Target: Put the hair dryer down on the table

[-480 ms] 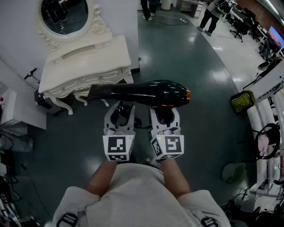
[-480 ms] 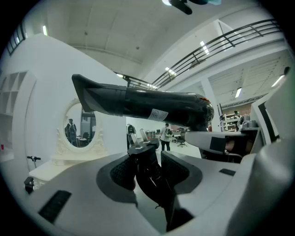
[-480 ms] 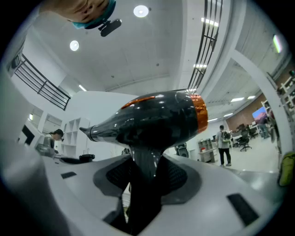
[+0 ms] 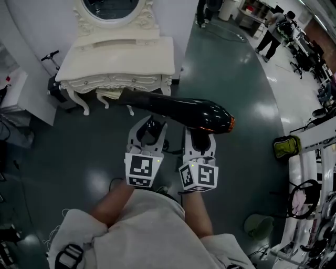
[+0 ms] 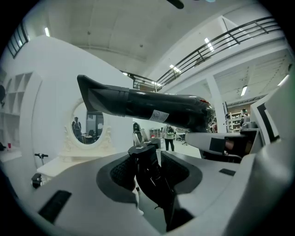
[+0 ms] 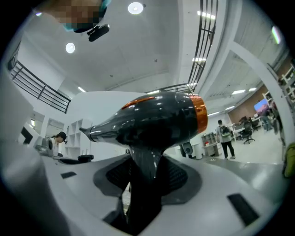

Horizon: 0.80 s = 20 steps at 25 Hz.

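Observation:
A glossy black hair dryer (image 4: 194, 113) with an orange rear ring hangs in the air just in front of the cream dressing table (image 4: 118, 58), nozzle towards the table's front right corner. My right gripper (image 4: 198, 137) is shut on its handle (image 6: 145, 177), with the body (image 6: 156, 120) above the jaws. My left gripper (image 4: 149, 130) sits beside it on the left, shut on a black cord piece (image 5: 152, 177) that hangs below the barrel (image 5: 147, 106). The table top (image 5: 60, 163) lies ahead and to the left in the left gripper view.
An oval mirror (image 4: 110, 8) stands on the back of the table. A black scooter (image 4: 52, 84) and a white cabinet (image 4: 16, 100) are left of it. A green bag (image 4: 286, 144) and white racks (image 4: 315, 173) are at the right. People stand far off at the top right.
The dressing table now lies closer and more central in the head view. The dryer's nozzle has swung up towards the table's front edge. Both grippers keep their holds.

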### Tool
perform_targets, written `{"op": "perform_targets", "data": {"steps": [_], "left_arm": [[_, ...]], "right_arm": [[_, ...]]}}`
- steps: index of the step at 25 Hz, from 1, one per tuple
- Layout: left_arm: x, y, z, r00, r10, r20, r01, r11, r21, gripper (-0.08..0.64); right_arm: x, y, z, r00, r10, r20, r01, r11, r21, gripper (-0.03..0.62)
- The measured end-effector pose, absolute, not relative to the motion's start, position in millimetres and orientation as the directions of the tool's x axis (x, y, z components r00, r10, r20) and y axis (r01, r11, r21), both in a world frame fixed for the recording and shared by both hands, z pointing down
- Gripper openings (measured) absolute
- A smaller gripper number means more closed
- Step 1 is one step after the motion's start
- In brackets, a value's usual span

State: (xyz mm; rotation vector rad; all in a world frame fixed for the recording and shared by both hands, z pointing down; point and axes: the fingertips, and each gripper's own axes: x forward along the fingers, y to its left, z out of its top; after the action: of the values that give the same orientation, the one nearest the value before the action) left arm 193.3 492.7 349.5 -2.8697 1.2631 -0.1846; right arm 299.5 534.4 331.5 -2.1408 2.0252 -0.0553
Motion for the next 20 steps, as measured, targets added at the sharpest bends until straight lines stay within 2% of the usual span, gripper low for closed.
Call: {"op": "perform_targets", "data": {"steps": [9,20], "left_arm": [[126,471,394,0.586,-0.788,0.186,-0.801,-0.599,-0.015,0.164],[102,426,397,0.553,-0.810,0.195,-0.826,-0.563,0.001,0.164]], "right_arm": [[242,499,376,-0.023,-0.999,-0.033,-0.980,0.029,-0.196,0.187],[222,446,378,-0.056,-0.998,-0.014,-0.982,0.058,-0.182,0.187]]}}
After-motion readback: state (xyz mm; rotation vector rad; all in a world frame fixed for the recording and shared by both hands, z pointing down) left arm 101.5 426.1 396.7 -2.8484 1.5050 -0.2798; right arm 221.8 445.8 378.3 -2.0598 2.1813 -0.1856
